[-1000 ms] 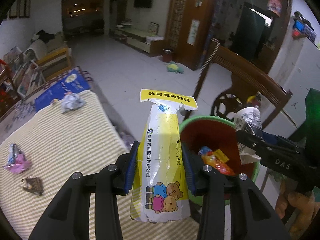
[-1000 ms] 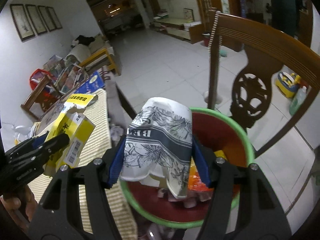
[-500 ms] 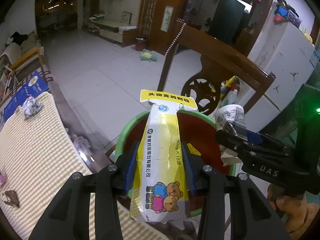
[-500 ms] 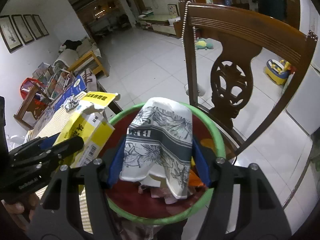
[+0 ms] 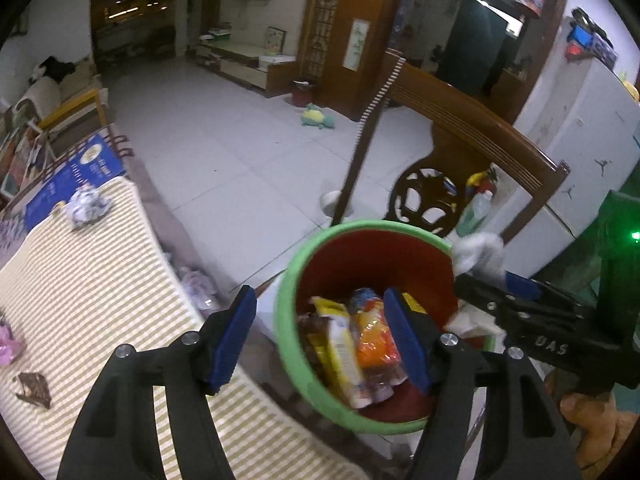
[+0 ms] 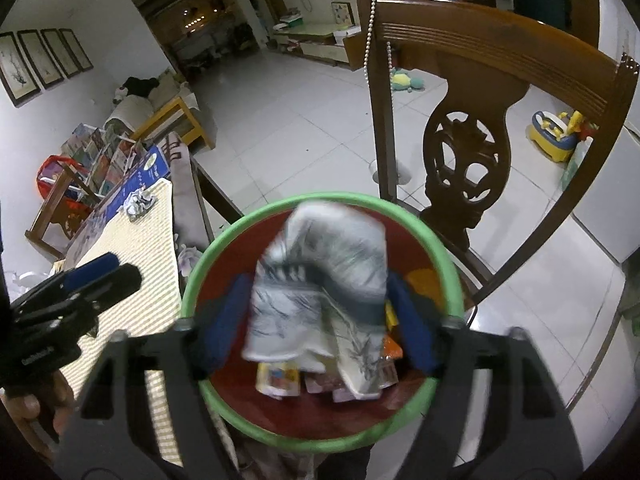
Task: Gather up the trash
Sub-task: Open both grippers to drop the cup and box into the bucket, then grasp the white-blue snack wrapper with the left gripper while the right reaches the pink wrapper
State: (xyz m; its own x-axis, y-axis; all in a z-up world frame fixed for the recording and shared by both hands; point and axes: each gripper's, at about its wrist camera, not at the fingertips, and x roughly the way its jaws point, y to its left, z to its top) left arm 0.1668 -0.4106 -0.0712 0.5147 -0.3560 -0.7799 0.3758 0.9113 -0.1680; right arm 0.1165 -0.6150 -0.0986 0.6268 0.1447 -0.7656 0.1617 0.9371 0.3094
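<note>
I see the striped yellow-and-white tablecloth (image 5: 92, 288) filling the lower left of my left view, crumpled scraps on it. The green-rimmed red plastic bin (image 6: 320, 446) sits lower centre. My right gripper (image 6: 320, 330) is opening around the crushed grey-patterned paper cup (image 6: 324, 272), blurred above the bin. My left gripper (image 5: 320, 340) is opening, empty.

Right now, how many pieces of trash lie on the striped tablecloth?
3: a crumpled paper ball at the far end, a pink wrapper at the left edge, a brown wrapper nearer. More may be hidden.
</note>
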